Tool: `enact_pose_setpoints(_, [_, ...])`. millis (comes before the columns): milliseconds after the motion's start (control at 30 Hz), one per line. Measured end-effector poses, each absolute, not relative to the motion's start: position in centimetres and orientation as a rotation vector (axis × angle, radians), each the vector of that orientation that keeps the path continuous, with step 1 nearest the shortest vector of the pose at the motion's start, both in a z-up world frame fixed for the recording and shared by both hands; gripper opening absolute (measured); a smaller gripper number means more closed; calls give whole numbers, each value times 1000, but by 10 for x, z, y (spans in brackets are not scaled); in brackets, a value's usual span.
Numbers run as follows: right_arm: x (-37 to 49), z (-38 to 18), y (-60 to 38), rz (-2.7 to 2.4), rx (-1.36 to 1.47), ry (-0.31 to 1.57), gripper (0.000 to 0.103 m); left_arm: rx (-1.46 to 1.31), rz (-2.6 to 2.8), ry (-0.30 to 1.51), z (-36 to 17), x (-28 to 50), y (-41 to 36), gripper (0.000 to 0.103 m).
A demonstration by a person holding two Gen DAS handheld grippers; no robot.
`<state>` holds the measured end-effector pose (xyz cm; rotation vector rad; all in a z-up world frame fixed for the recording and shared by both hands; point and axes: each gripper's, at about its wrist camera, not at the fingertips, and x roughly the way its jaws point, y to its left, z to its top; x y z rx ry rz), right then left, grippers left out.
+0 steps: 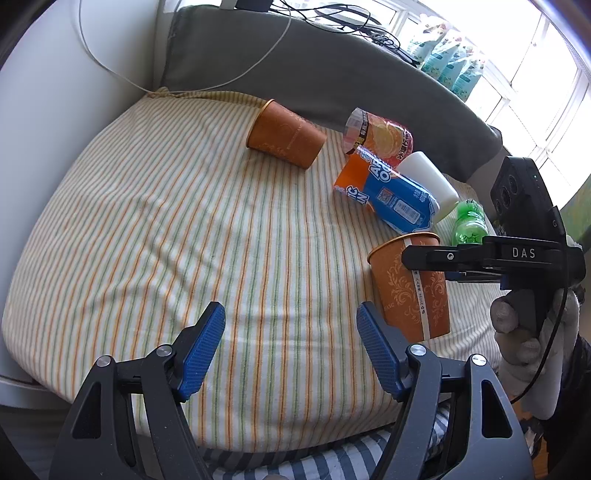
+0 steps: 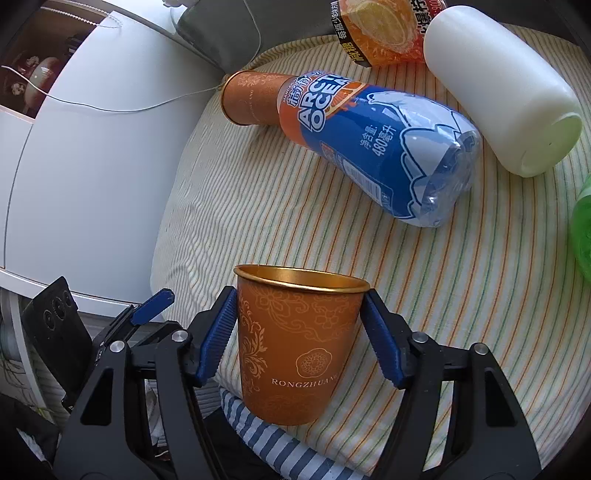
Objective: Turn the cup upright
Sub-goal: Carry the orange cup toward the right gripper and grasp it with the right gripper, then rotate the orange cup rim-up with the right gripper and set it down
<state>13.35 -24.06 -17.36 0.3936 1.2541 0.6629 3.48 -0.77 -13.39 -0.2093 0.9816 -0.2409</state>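
Observation:
An orange paper cup (image 2: 295, 347) stands upright, mouth up, near the front edge of the striped cushion (image 2: 461, 295). My right gripper (image 2: 299, 321) is around its upper half, blue pads touching both sides. The same cup (image 1: 410, 288) and right gripper (image 1: 436, 258) show at the right of the left wrist view. A second orange cup (image 1: 286, 134) lies on its side at the far end, also seen in the right wrist view (image 2: 251, 98). My left gripper (image 1: 290, 332) is open and empty over the cushion's front.
A blue and orange bottle (image 2: 380, 147), a white cup (image 2: 502, 88) on its side, an orange-labelled bottle (image 2: 380, 29) and a green bottle (image 1: 469, 221) lie behind the upright cup. A grey bolster (image 1: 332, 74) lines the far edge; a white wall (image 1: 74, 129) stands left.

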Motion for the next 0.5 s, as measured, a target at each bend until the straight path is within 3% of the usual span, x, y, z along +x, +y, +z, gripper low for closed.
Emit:
enact_pose_setpoints(267, [119,-154,-249,653,366,1100,70,-208,-242,981,-134,36,-10,74])
enact_pose_setpoints(500, [98,-134,-241,558,166,877,70,-206,-250,978,-131,37,-14,74])
